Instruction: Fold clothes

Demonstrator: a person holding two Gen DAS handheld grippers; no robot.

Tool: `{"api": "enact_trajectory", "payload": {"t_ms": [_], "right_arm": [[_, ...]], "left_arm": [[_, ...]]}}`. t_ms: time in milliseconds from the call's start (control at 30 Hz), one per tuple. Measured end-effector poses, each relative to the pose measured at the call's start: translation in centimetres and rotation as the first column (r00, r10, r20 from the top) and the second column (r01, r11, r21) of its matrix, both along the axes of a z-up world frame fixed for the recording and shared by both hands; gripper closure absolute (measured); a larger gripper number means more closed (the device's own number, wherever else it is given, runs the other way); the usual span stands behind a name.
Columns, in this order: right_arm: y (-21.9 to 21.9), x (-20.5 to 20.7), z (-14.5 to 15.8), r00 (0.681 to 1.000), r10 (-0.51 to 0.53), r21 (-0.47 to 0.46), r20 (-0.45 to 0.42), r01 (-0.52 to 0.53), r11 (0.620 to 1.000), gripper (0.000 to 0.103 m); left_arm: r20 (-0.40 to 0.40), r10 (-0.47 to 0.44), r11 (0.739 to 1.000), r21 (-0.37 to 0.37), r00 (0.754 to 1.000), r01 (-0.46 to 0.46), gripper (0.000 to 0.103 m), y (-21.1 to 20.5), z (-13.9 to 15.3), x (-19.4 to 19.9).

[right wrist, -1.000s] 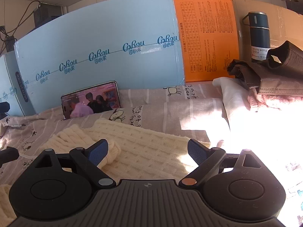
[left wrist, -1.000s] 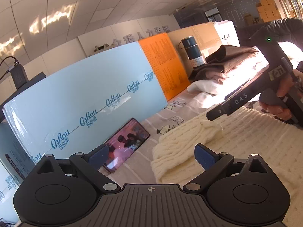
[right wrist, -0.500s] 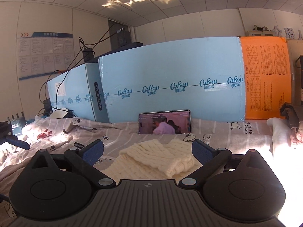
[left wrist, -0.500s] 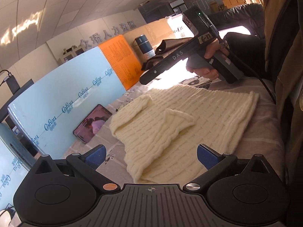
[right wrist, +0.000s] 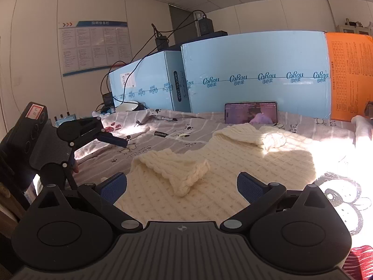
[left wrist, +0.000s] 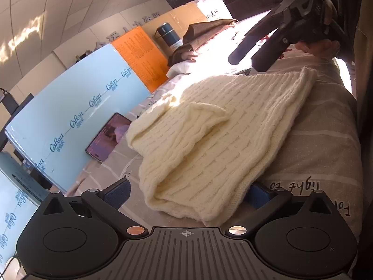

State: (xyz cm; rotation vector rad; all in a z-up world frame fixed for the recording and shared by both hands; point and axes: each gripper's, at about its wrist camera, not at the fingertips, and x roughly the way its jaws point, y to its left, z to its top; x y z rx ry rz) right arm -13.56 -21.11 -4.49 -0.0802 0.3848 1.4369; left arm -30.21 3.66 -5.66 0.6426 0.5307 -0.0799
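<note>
Fingers of both grippers spread wide, empty, low over cream sweater.

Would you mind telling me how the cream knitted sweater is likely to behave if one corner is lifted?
The cream knitted sweater would probably sag and drape rather than hold shape, since its folded sleeve already slumps in soft rolls. The chunky knit looks thick, so it may feel fairly weighty. Its textured surface likely grips the blue pads well, though the loose knit could stretch.
</note>
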Motion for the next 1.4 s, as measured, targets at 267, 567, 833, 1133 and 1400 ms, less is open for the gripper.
{"api": "enact_trajectory", "payload": {"t_ms": [267, 567, 833, 1133, 1400], "right_arm": [[-0.6, -2.2, -0.8, 0.989, 0.148, -0.08, -0.028, -0.149, 0.986, 0.001], [-0.9, -1.8, -1.7, 0.996, 0.047, -0.175, 0.075, -0.034, 0.984, 0.017], [-0.7, -0.5, -0.8, 0.984, 0.032, -0.075, 0.176, -0.019, 0.997, 0.089], [0.3, 3.8, 1.9, 0.968, -0.151, 0.12, 0.2, 0.129, 0.984, 0.092], [3.2, 8.3, 5.0, 0.923, -0.255, 0.182, 0.288, 0.208, 0.961, 0.093]], "left_arm": [[0.055, 0.061, 0.97, -0.241, 0.997, -0.047, 0.0, 3.4, 1.6, 3.5], [0.041, 0.054, 0.881, -0.472, 0.998, -0.029, 0.0, 6.1, 1.9, 4.5], [-0.022, -0.025, 0.889, -0.457, 0.999, 0.012, 0.006, 5.8, 0.7, 4.6], [0.065, -0.048, 0.818, -0.57, 0.997, 0.077, 0.031, 8.1, 2.9, 8.0], [0.134, -0.013, 0.749, -0.655, 0.991, 0.099, 0.03, 10.0, 4.5, 14.5]]}}
